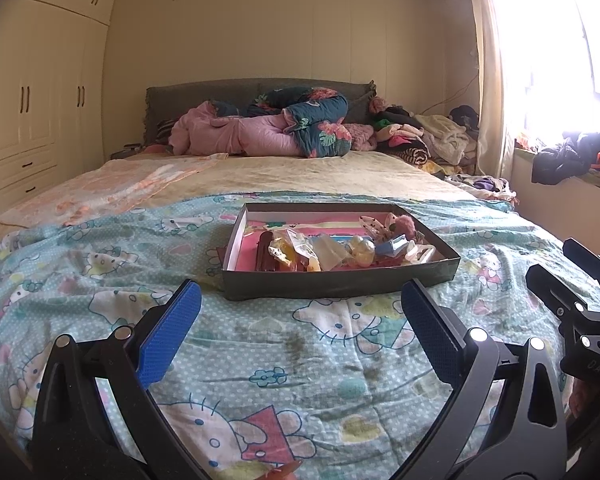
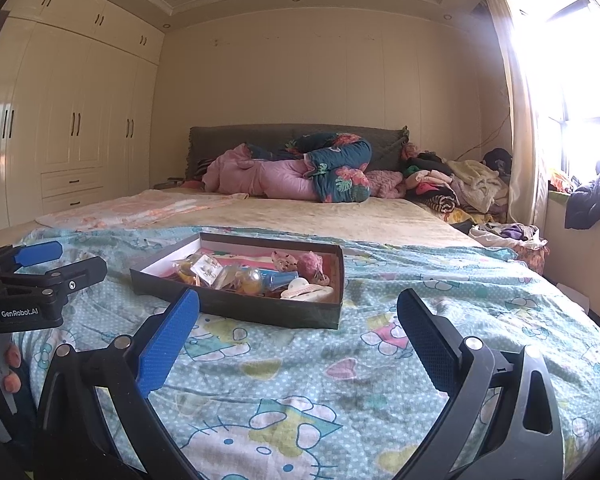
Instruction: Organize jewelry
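Your left gripper (image 1: pixel 300 312) and right gripper (image 2: pixel 298 320) both hang with fingers spread wide and nothing held, short of the shallow dark cardboard tray (image 1: pixel 340 280) on the Hello Kitty quilt (image 1: pixel 100 280). The tray's jumble of hair clips, plastic packets (image 1: pixel 296 250) and a pink pom-pom (image 1: pixel 406 226) looks light, small and slippery. Pinch 1 piece at its stiffest edge; the tray lies ahead of both fingertip pairs, touching neither.

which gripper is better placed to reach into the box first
Probably the left gripper: its open jaws face the box almost head-on. The right gripper, also open, sees the box off to its left.
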